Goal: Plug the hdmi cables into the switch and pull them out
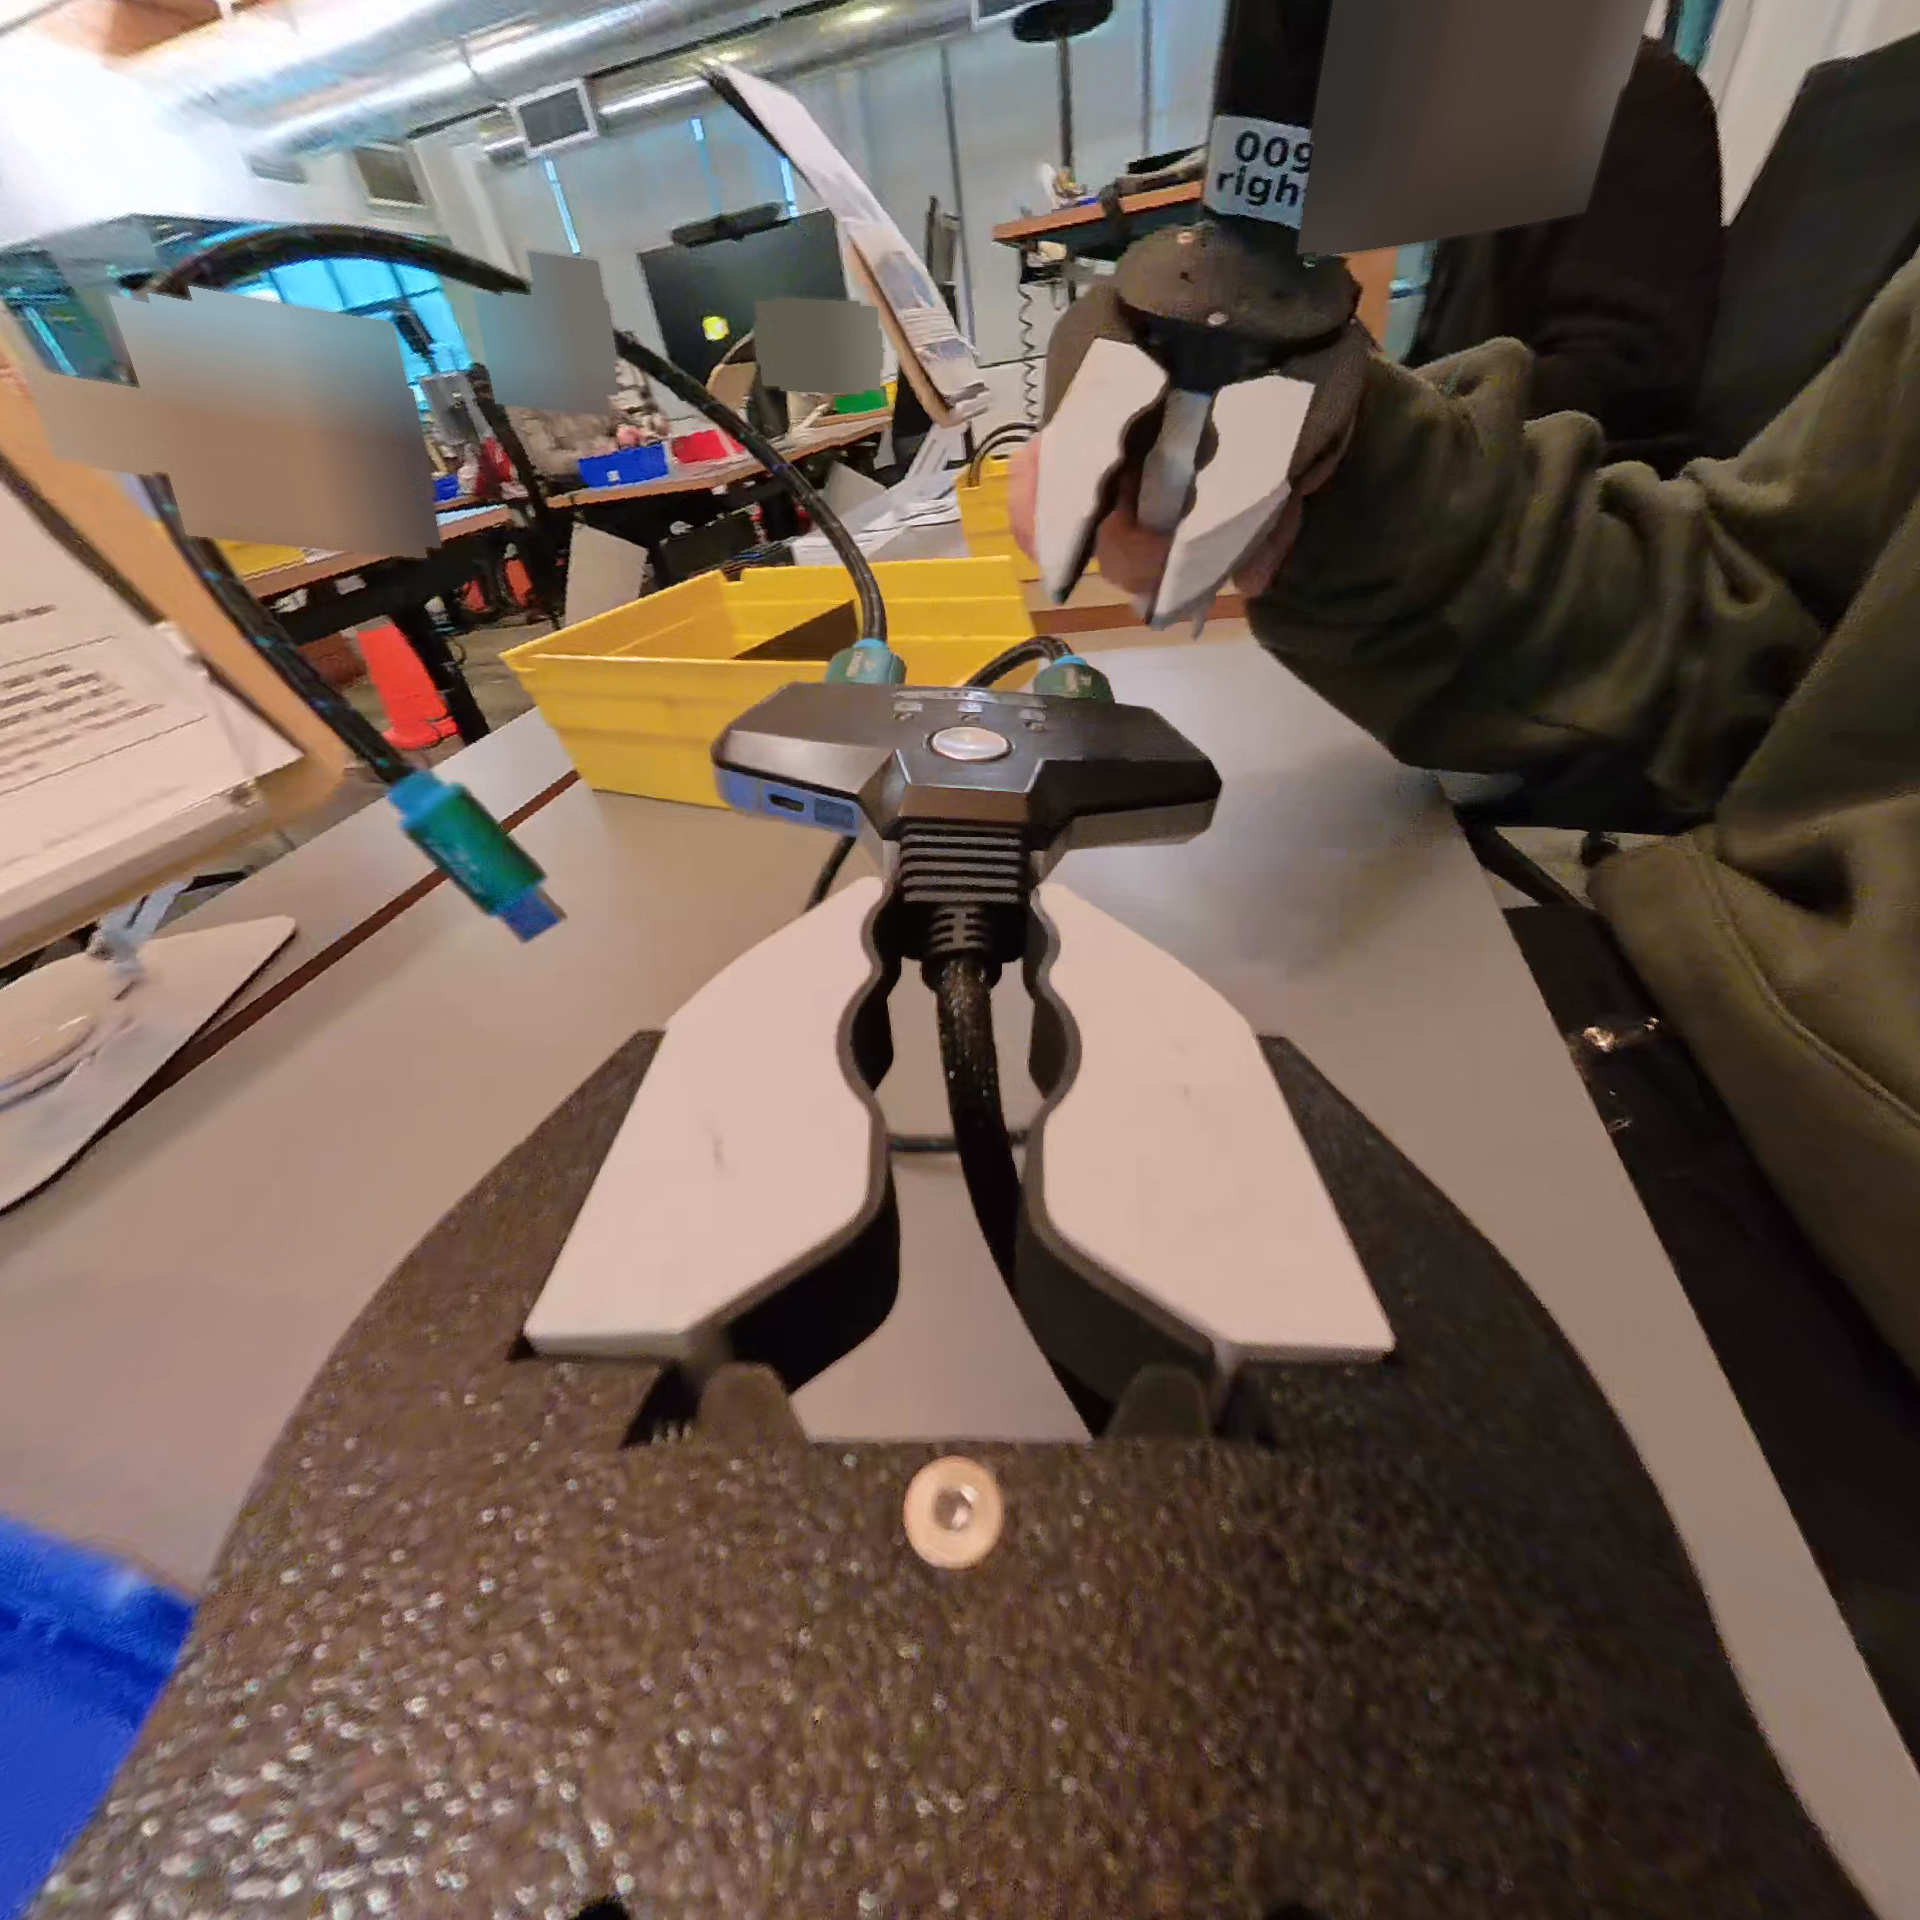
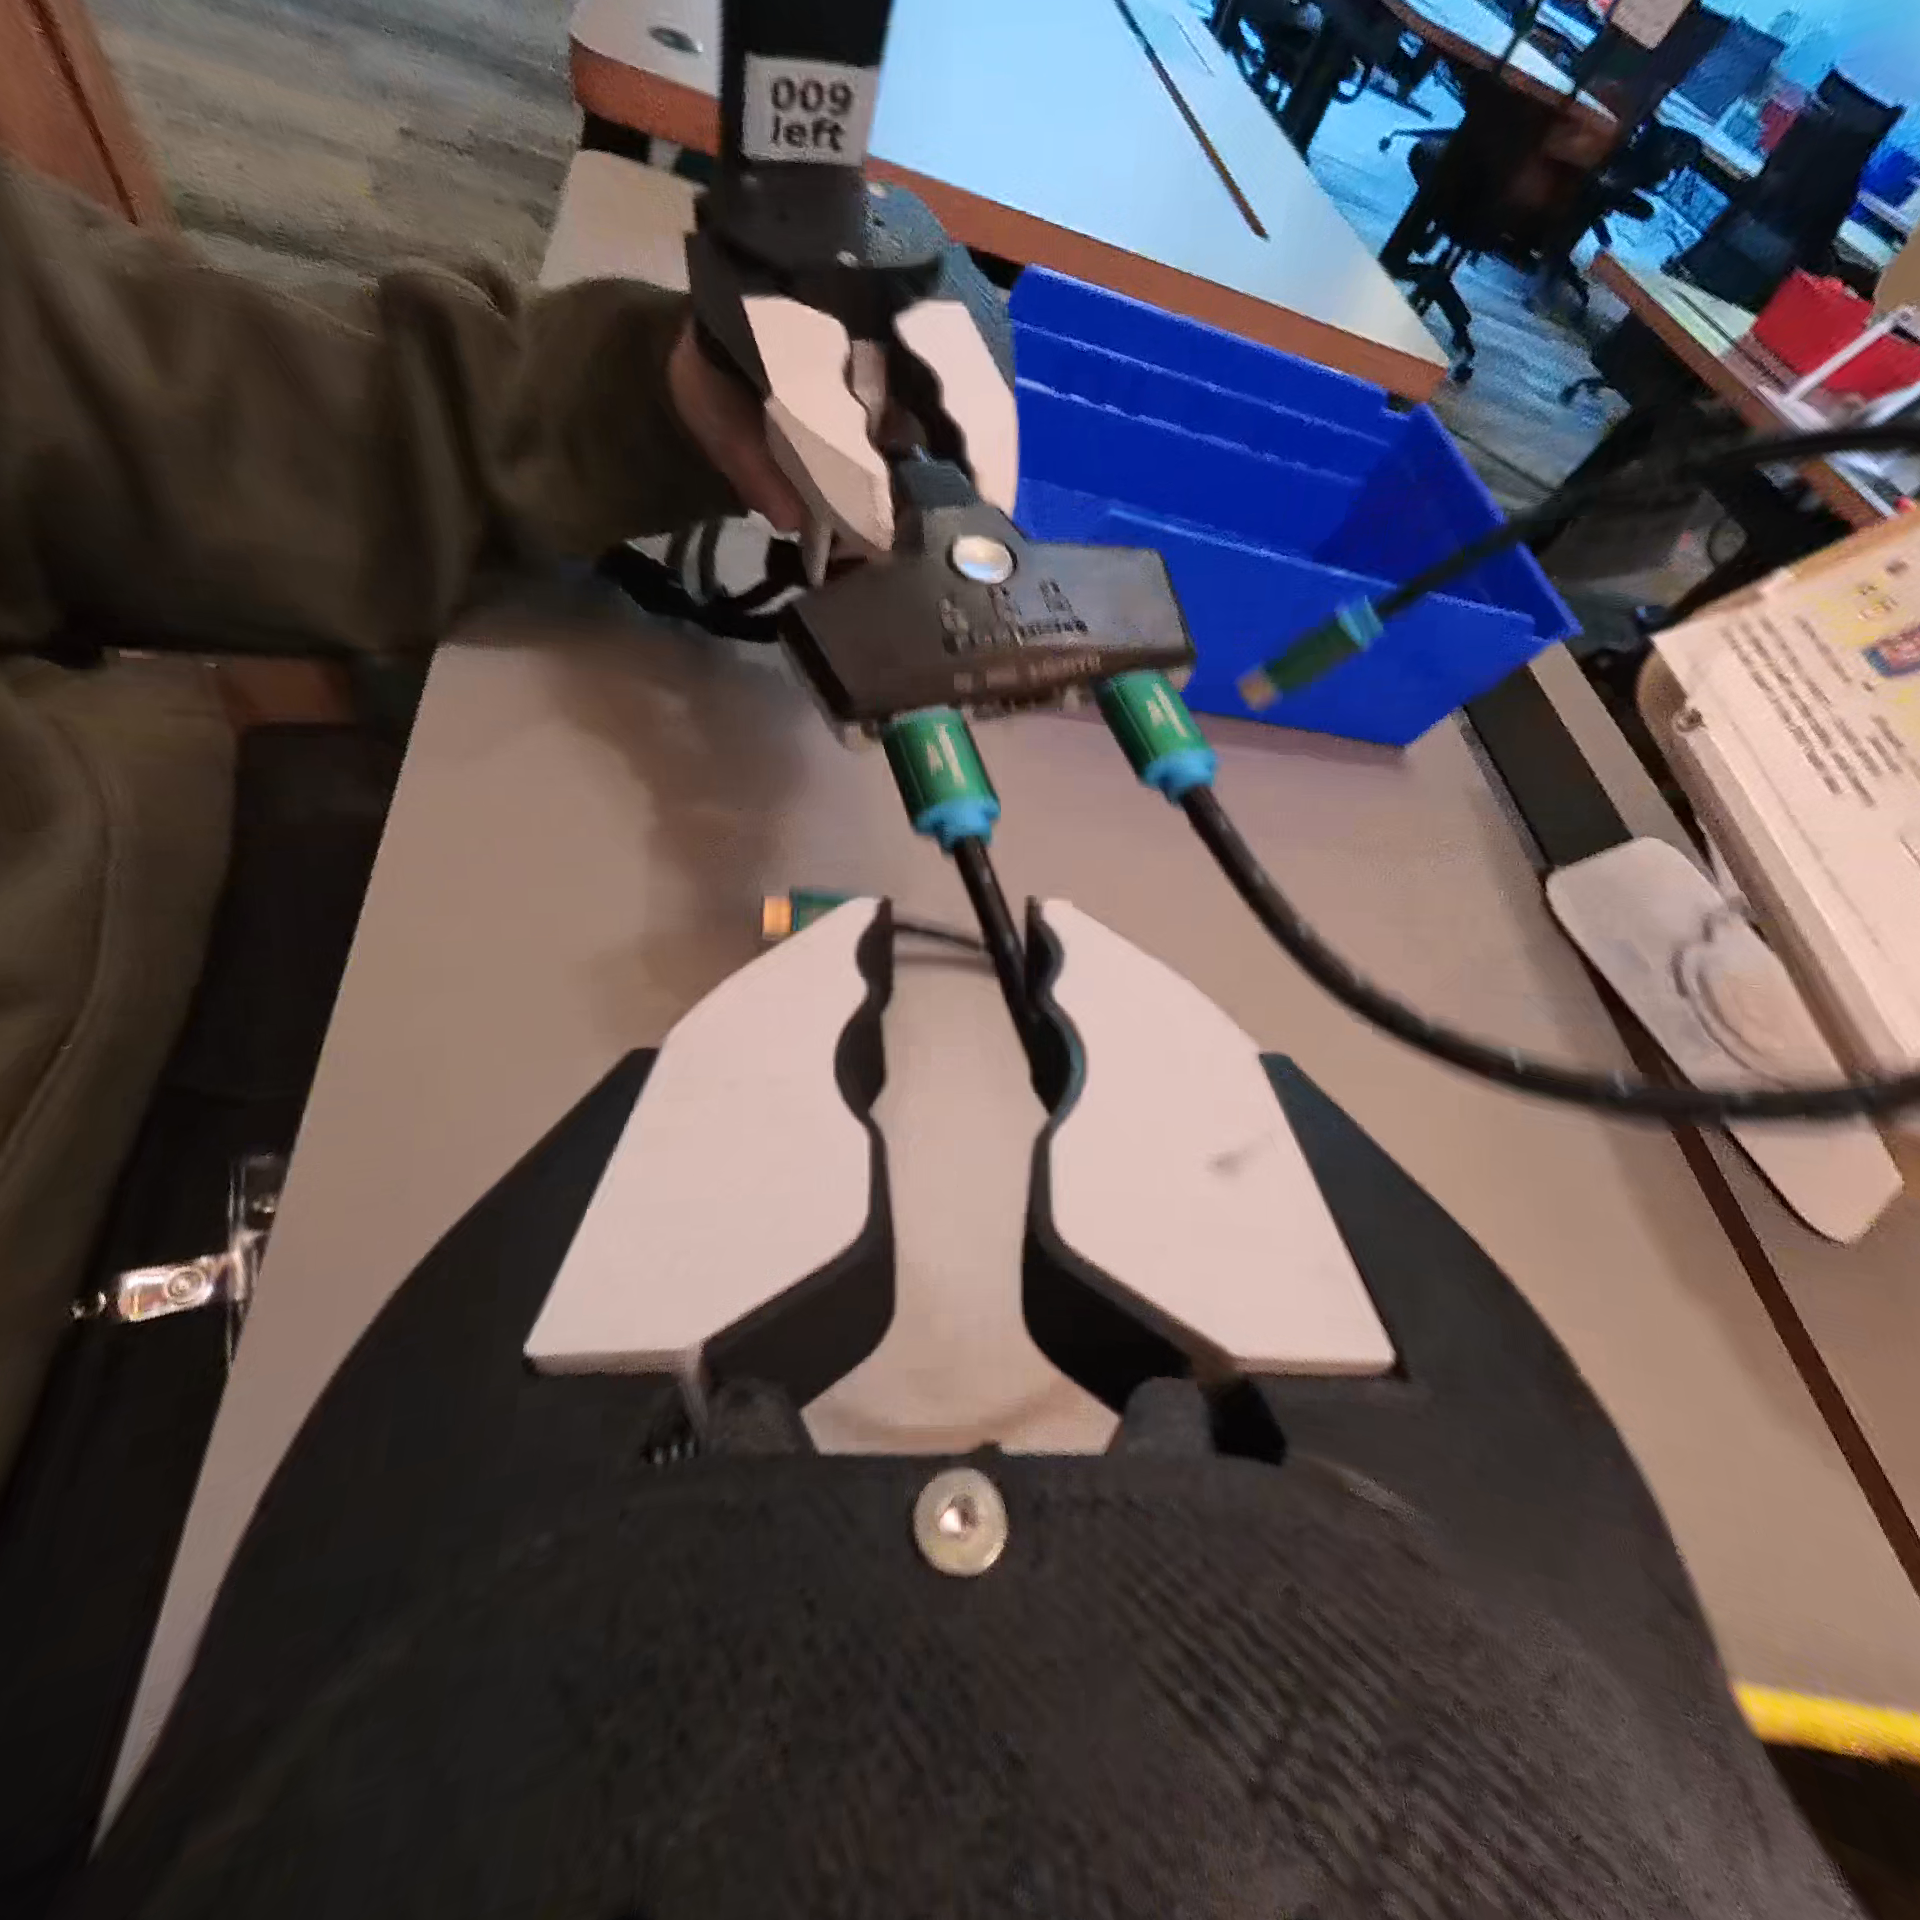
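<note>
My left gripper [image 1: 961,914] is shut on the ribbed cable neck of the black HDMI switch [image 1: 966,758] and holds it above the grey table [image 1: 416,1091]. Two green-ended HDMI plugs [image 2: 940,769] [image 2: 1153,732] sit in the switch's [image 2: 987,623] far side. A third green plug [image 1: 473,862] hangs free in the air to the left; it also shows in the right wrist view [image 2: 1314,660]. My right gripper [image 2: 956,914] is open; one plugged cable [image 2: 1003,956] runs between its fingers against the right one. Another plug end [image 2: 800,914] lies on the table.
A blue bin [image 2: 1299,582] stands beside the switch. A yellow bin [image 1: 665,675] stands at the table's far edge. A document stand with printed sheets [image 2: 1818,727] sits at the side. A person's olive sleeve [image 1: 1558,582] is on the right.
</note>
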